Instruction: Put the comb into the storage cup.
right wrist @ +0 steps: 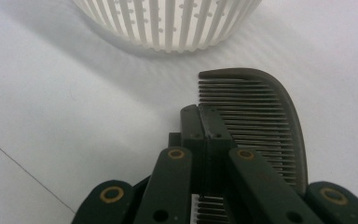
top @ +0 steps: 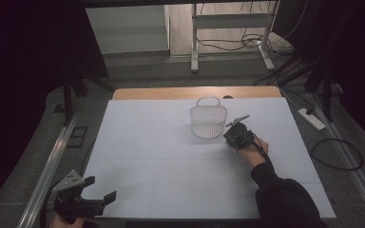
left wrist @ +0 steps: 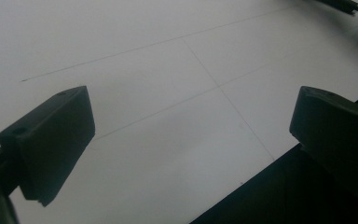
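Now right hand-held gripper (right wrist: pixel 204 112) clamps comb (right wrist: pixel 256 126) beside basket (right wrist: pixel 168 23).

Looking dim and underexposed from the high view, corners sinking into near-black; white table sheet (top: pixel 171 161) glowing palely as the brightest area. Showing soft focus and grain in both gripper views; casting a faint shadow under the basket (right wrist: pixel 168 23); blurring at close range.
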Motion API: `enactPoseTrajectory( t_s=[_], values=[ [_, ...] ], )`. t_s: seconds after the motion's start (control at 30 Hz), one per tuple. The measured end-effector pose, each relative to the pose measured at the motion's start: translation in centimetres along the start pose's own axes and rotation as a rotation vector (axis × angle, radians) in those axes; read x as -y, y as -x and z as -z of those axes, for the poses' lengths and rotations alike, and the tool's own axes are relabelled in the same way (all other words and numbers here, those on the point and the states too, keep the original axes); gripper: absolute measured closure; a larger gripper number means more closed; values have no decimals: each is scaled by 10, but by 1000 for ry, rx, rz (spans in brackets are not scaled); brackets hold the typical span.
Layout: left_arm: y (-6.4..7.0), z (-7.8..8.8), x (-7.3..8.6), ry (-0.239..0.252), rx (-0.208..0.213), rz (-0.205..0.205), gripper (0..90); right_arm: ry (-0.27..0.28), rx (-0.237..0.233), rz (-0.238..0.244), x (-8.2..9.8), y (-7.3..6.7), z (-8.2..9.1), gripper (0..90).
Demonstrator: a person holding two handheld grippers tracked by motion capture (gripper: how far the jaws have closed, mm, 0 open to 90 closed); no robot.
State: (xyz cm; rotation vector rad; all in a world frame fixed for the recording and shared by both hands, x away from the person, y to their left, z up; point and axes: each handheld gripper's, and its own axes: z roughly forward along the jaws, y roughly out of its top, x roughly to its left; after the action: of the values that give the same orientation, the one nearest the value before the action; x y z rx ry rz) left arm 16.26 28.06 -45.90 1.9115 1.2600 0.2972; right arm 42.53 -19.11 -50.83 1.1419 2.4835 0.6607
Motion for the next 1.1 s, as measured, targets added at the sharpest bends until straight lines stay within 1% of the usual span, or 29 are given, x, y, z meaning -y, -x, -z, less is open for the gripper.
enactPoseTrajectory(
  t_s=[0.1,0.17,0.2,0.27,0.33,0.4,0.57,0.63,0.67,0.7,0.8,0.93,1.0,1.03,1.07,1.1],
  values=[
    [0,0,0,0,-1,-1,7,2,6,13,0,-2,2,894],
    [0,0,0,1,0,-1,7,23,-8,9,-1,-2,8,893],
    [0,0,0,1,0,0,7,23,-8,9,-1,-2,8,893],
    [0,0,0,1,0,1,7,57,-28,1,-2,-3,17,891],
    [0,0,0,1,1,1,7,69,-44,-7,-1,-4,25,850],
    [0,0,0,1,0,1,7,76,-50,-2,1,-3,31,829],
    [0,0,0,1,-2,2,7,98,-91,-16,7,-1,47,718],
    [0,0,0,0,-2,3,7,104,-111,-17,9,-1,52,663],
    [0,0,0,0,-2,2,7,107,-118,-15,11,-1,56,621],
    [0,0,0,0,-2,2,7,107,-118,-15,11,-1,56,621],
    [0,0,0,1,-2,3,7,98,-126,-16,12,-3,61,552],
    [0,0,0,2,-1,4,6,86,-114,7,16,-6,68,472],
    [0,0,0,2,-1,4,6,89,-108,14,20,-6,73,436],
    [0,0,0,1,-1,3,6,89,-110,14,21,-6,75,412],
    [0,0,0,1,-1,3,7,86,-104,13,25,-6,80,365],
    [0,0,0,1,-1,3,7,86,-104,13,25,-6,80,365]
  ],
)
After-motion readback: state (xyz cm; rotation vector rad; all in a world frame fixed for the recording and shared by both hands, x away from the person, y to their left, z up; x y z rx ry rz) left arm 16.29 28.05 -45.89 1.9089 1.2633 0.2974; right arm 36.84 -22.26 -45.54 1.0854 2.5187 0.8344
